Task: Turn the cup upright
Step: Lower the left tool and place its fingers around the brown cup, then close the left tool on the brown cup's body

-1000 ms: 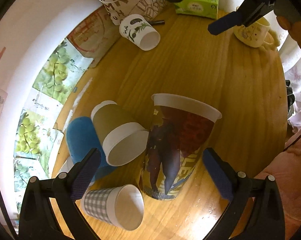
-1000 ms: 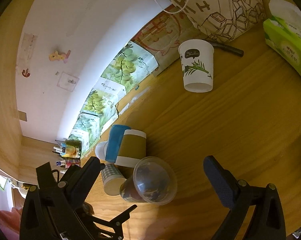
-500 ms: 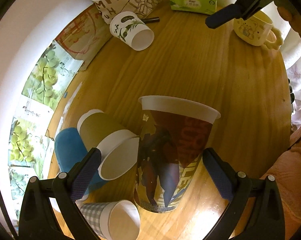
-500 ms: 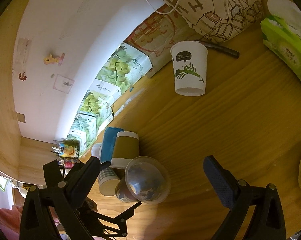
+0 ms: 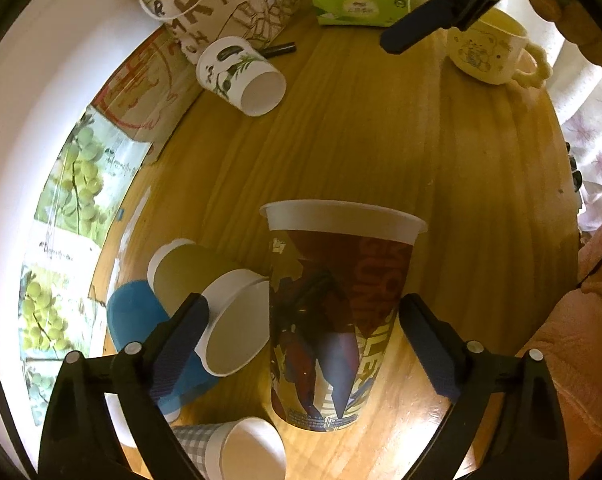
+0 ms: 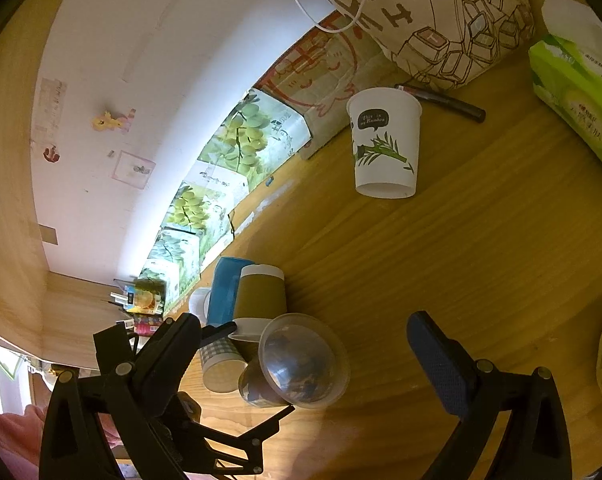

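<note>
Closer than a second ago, the left tool (image 5: 303, 334) now brackets the tall printed plastic cup with white rim (image 5: 333, 312), fingers apart, neither pad touching it. Left wrist view: cup upright on the wooden counter (image 5: 421, 140), mouth up, dark red and yellow artwork on its wall. At its left, touching or nearly so, an olive paper cup (image 5: 213, 304) lies on its side over a blue cup (image 5: 141, 328); a grey checked paper cup (image 5: 229, 448) lies at the near edge. Bare wood extends right of and beyond the cup, up to a white bamboo-print cup (image 5: 241, 76) on its side and a cream mug (image 5: 487, 50).

Right wrist view: right tool (image 6: 301, 368) held above the counter, fingers wide apart, gripping nothing. Printed cup seen from above, open mouth toward the camera.
</note>
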Demonstrator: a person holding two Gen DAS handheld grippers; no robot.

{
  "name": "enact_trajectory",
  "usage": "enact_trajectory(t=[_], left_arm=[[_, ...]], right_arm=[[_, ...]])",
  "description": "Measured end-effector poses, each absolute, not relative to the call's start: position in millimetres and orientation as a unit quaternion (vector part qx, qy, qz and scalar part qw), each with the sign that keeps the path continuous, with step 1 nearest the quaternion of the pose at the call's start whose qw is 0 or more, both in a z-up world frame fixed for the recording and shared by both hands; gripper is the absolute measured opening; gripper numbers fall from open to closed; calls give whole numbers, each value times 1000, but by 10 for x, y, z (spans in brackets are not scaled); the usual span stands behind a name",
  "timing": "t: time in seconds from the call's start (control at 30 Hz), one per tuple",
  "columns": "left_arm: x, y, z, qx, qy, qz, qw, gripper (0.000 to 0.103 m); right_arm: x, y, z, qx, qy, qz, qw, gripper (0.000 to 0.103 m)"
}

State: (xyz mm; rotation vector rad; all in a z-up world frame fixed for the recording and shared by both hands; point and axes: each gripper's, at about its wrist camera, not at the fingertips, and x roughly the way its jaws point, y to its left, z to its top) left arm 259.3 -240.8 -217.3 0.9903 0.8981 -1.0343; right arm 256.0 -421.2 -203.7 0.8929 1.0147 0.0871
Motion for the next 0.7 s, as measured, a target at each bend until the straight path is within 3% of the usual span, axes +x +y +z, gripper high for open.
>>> enact_trajectory(t=[0.17, 0.37, 0.7], left_arm=[[2618, -2440, -2120, 431, 388, -471, 665, 76], [2664, -2462, -2100, 414, 399, -479, 663, 62], [2763, -2447, -2118, 397, 424, -464, 669, 62]], right_arm=[[2535, -4225, -1982, 410, 467, 36, 783, 103], [2509, -4244, -1962, 409, 463, 38, 785, 103], [2466, -4300, -1935, 416, 458, 39, 785, 103]])
